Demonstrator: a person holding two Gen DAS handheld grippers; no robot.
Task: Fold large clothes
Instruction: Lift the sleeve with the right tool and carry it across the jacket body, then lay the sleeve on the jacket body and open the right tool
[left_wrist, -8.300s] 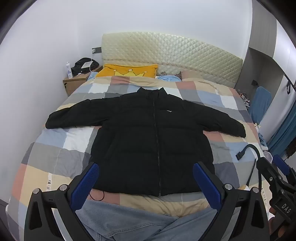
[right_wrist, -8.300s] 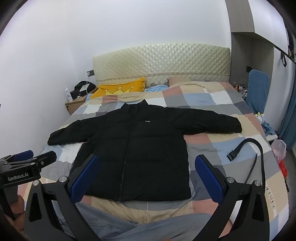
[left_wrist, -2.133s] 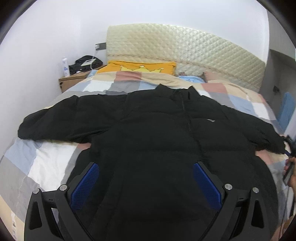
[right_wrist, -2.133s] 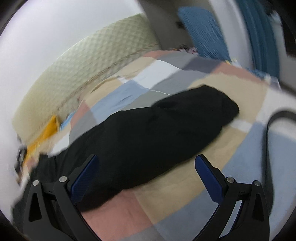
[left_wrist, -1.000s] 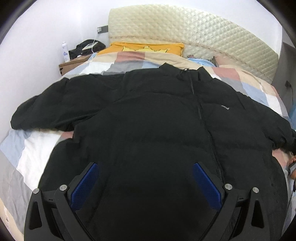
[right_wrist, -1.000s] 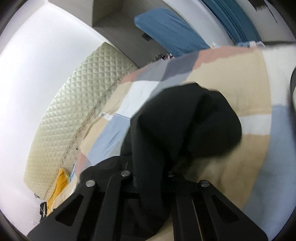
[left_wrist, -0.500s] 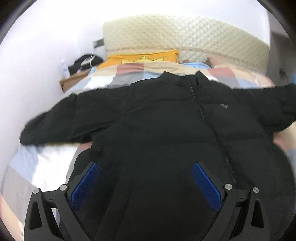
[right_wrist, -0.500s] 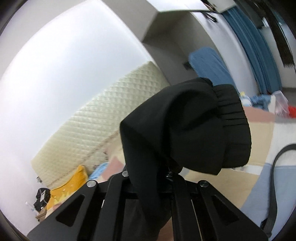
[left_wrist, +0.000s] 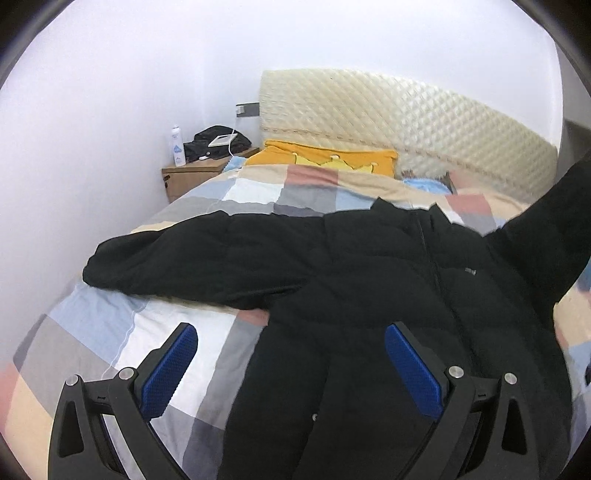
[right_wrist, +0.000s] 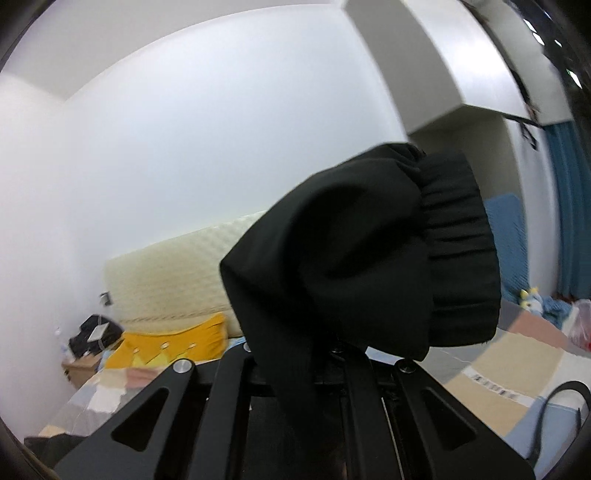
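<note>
I have the jacket (left_wrist: 369, 295) lying face up on the bed (left_wrist: 110, 332), zipped, collar toward the headboard (left_wrist: 406, 122). My right gripper (right_wrist: 332, 350) is pinched on the cuff (right_wrist: 454, 251) of one sleeve (left_wrist: 546, 236), with the jaws pressed together and fabric bunched over them. In the left wrist view that sleeve rises off the bed at the right edge, so it is clearly lifted while the body stays flat. My left gripper (left_wrist: 291, 365) hangs spread above the lower body of the jacket, gripping nothing; its blue pads (left_wrist: 170, 369) are wide apart, one over the quilt and one over the black fabric. The other sleeve (left_wrist: 177, 266) lies stretched out flat toward the wall side.

I judge this to be the first fold: bringing the lifted sleeve inward across the chest. The next move calls for carrying the cuff over the zipper line and laying it down flat on the torso, keeping the sleeve from twisting as it swings. The padded fabric looks bulky and springy, so it may want to slide back; my free left gripper could press the shoulder seam to hold the crease. After that, the far sleeve needs the same treatment.
</note>
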